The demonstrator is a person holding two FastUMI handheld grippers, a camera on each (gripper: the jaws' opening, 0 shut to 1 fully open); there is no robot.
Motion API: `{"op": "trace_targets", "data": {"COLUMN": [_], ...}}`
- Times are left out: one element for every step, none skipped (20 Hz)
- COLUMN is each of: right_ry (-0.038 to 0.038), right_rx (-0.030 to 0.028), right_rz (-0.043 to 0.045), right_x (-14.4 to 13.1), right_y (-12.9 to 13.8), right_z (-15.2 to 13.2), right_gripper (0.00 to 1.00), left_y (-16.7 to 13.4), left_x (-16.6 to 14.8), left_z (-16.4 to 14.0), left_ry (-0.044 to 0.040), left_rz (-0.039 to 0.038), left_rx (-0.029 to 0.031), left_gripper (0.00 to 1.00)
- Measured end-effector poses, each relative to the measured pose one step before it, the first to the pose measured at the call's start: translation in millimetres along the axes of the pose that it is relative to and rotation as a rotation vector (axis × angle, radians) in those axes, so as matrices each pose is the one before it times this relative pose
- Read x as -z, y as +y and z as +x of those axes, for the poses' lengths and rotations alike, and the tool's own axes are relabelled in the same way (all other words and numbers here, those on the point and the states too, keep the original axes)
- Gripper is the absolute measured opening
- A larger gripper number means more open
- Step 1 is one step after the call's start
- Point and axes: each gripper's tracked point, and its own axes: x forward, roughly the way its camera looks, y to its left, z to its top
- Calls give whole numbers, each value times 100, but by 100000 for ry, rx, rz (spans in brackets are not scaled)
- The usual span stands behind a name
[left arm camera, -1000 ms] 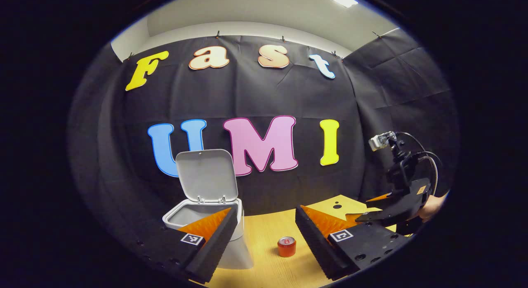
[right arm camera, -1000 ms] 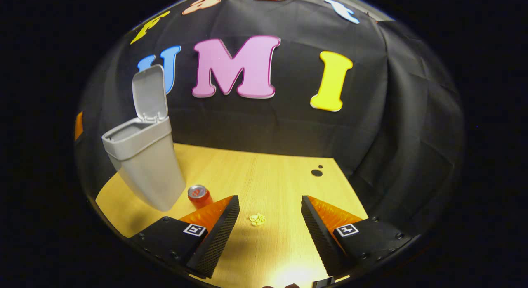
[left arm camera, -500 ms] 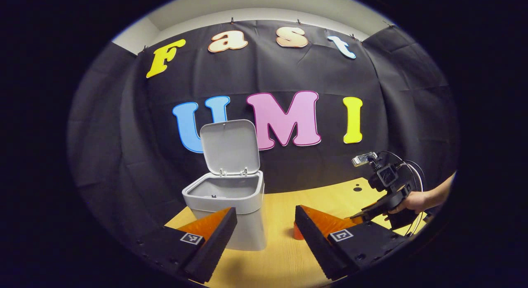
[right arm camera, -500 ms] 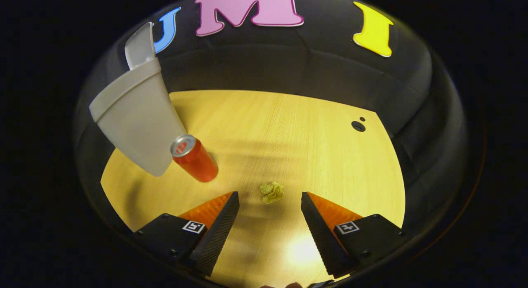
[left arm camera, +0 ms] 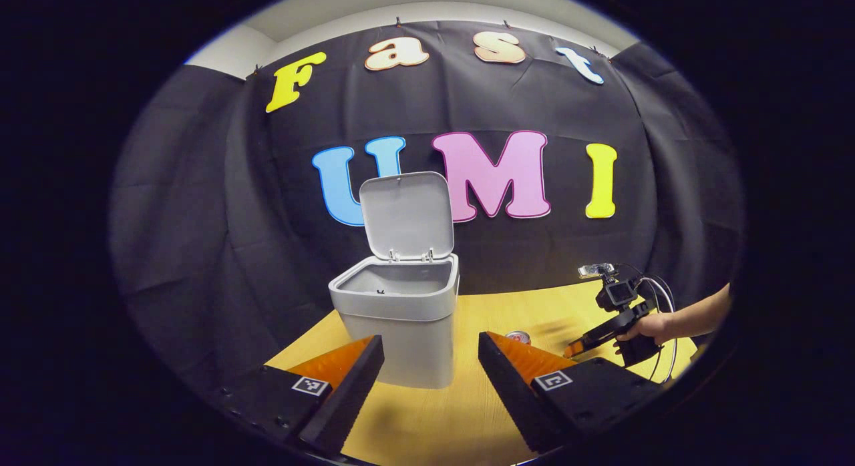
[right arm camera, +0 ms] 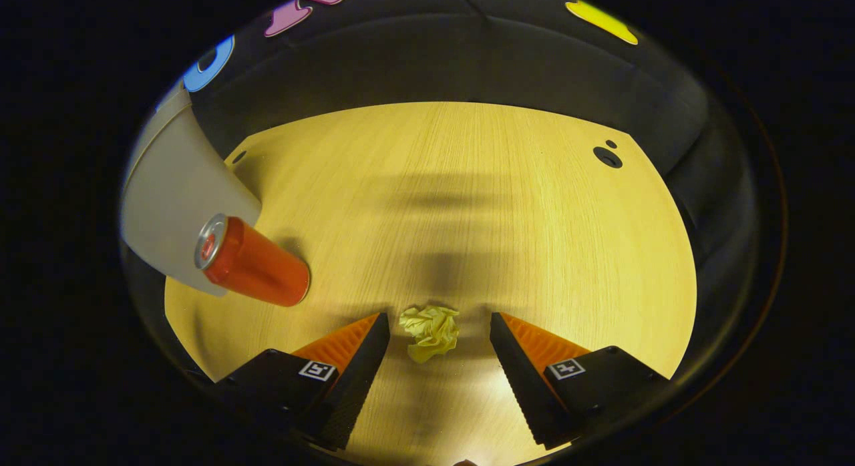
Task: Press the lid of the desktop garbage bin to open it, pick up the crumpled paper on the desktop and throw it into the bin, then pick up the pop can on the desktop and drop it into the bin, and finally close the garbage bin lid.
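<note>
We saw the pale wooden counter (right arm camera: 467, 185) carrying everything, and we took the tall grey plastic garbage bin (left arm camera: 401, 319) standing on it as our landmark. Its flat grey hinged lid (left arm camera: 407, 215) stood upright behind the bin's open mouth, so we judged the pressing step done and the bin ready to receive rubbish.

The left gripper (left arm camera: 427, 379) hung in front of the bin, its fingers spread wide with nothing between them; we took it to be waiting clear of the opening so that the other hand could work.

The right gripper (right arm camera: 437, 359), seen in the left gripper view well to the right of the bin (left arm camera: 588, 342) and held by a person's hand (left arm camera: 648, 327), was tipped down toward the counter. Its fingers were wide apart, holding nothing yet.

The red aluminium pop can (right arm camera: 250, 262) stood upright just beside the bin, on the side facing the right gripper, untouched.

The small crumpled ball of yellow-green paper (right arm camera: 431, 329) lay on the counter, farther from the bin than the can, directly between the right gripper's fingers but touching neither as far as we could tell. We judged the gripper was placed astride it for a grasp; closing would need care, since the ball is light and may skid.
</note>
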Motion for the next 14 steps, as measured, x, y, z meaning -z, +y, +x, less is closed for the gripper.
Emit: {"op": "trace_targets", "data": {"right_ry": [1163,601,-2291,868,255,1440,-83,-378,-24,31,92,-2573,-2789,-2295], "right_rx": [113,1204,208,413,-188,-82,-840,-1129,303,35,1181,1212,-729,-740], "right_rz": [-1225,-3313,-1711,-151,547,160,-2400,-2393,-1534,-1191,-1355,145,1807,1882], "right_x": [205,18,-625,28,64,259,-135,278,169,46,106,-615,-724,-598], "right_y": [150,4,252,110,84,389,-122,178,69,49,-446,-270,-1,94], "right_z": [469,235,471,-51,-47,-145,-35,47,-165,-76,-362,-312,-618,-689], "right_gripper": [97,96,96,92,87,74,62,58,46,41,26,40,34,34], "left_y": [-154,-177,-384,-312,-365,-443,-264,-277,-96,-44,-79,-46,-10,19], "left_x": [171,88,31,-127,69,-186,-241,-104,72,52,-11,-61,-10,-105], "left_z": [249,301,300,156,184,227,144,203,39,-6,13,-150,-115,-29], "left_ry": [428,317,183,-39,-72,-446,-804,-335,-55,24,239,-75,-286,-415], "left_rz": [-1515,-1268,-1143,-514,-241,430,709,-64,-158,-18,-5,150,167,-145], "left_rx": [-64,-194,242,341,699,896,753,834,443,591,439,533,386,577], "left_gripper": [95,95,95,96,96,96,96,96,96,96,96,96,96,96]}}
